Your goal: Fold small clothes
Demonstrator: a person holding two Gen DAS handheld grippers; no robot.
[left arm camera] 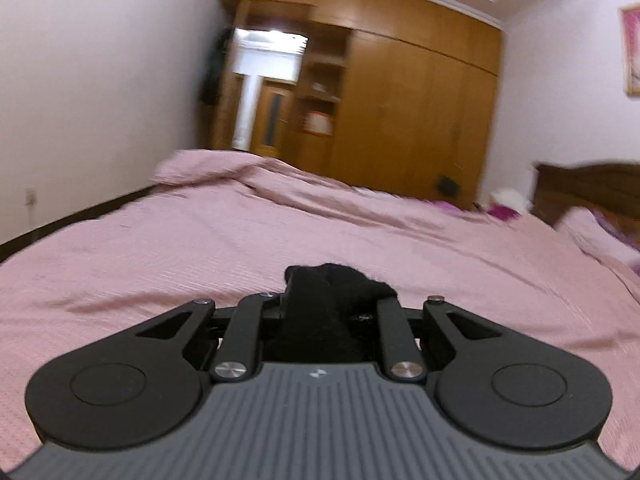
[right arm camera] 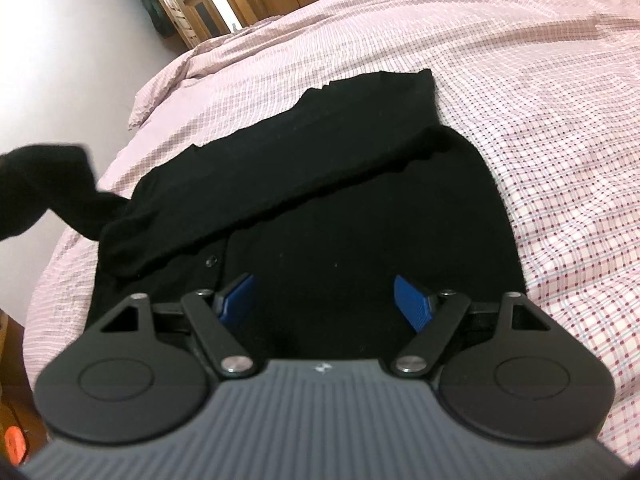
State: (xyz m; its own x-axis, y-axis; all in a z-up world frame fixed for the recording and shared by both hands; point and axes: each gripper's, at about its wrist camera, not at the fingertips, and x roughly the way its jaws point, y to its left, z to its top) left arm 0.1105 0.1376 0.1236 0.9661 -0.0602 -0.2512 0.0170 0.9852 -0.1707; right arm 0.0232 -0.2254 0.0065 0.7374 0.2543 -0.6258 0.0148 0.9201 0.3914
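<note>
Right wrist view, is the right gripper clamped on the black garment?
No, the right gripper stands open above the black garment, its blue pads apart.

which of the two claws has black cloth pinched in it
The left claw: its fingers are closed on a bunch of the black garment, lifted off the pink bedspread. The right claw hangs open above the garment, blue pads apart.

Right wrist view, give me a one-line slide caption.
Open right tool hovers over a black cardigan on a pink checked bed, its sleeve lifted at left.
</note>
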